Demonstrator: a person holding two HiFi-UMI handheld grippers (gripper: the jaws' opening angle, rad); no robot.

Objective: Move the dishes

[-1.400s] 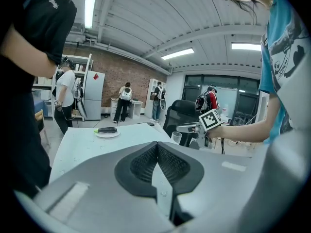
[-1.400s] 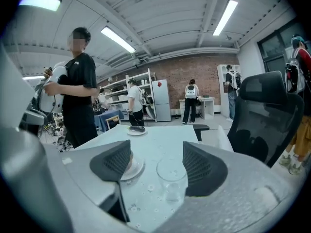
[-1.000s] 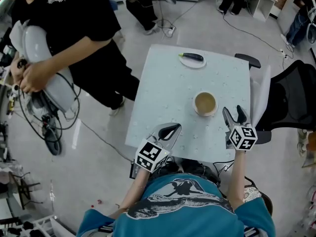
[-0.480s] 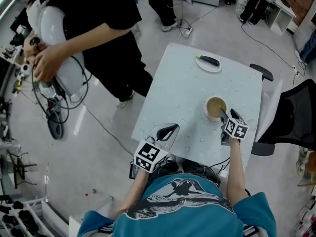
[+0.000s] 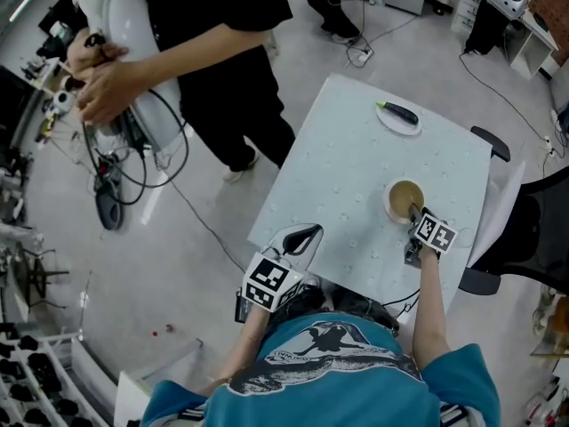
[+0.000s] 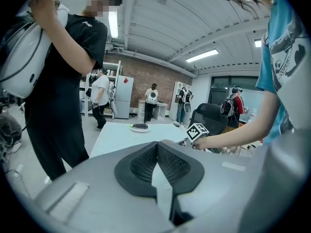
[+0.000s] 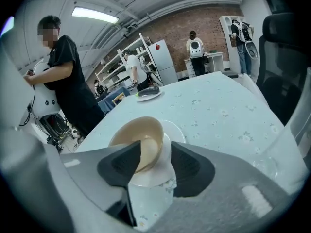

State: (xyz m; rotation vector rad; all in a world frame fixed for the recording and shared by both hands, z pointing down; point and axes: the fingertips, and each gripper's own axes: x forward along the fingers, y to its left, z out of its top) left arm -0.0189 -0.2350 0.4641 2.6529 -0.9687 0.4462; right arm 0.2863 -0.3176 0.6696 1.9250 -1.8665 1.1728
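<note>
Head view looks down on a pale counter (image 5: 356, 176) that carries the dishes: a plate (image 5: 403, 125) with a dark vegetable (image 5: 397, 111) at the far edge, and nearer, a tan-lined bowl (image 5: 404, 200) on a white saucer (image 7: 176, 130). The step in hand, as I judge it, is the grasp on the bowl. The right tool (image 5: 416, 215) reaches over the bowl's near rim and its jaws have just been closing. One pad is inside the bowl and one outside, with the wall between them, but a gap shows on the outer side, so nothing is gripped yet. The left tool (image 5: 302, 236) hovers over the near edge, clenched on nothing and well apart from both dishes.

The next move calls for finishing the pinch on that thin rim, then a level lift. A glazed wall held at one side may well swing or slip, and I cannot tell whether the saucer would come up with it.

Around the counter the room is busy. The grey floor (image 5: 178, 265) has cables (image 5: 191, 216) trailing across it. A person (image 5: 222, 60) in black stands at the left, handling a white shell (image 5: 133, 25). A black chair (image 5: 524, 229) sits just beside the right edge, and a brick wall (image 7: 194, 23) and shelves (image 7: 116, 67) are at the back. The counter top is a pale cloth with small flower sprigs, bare apart from the dishes.
</note>
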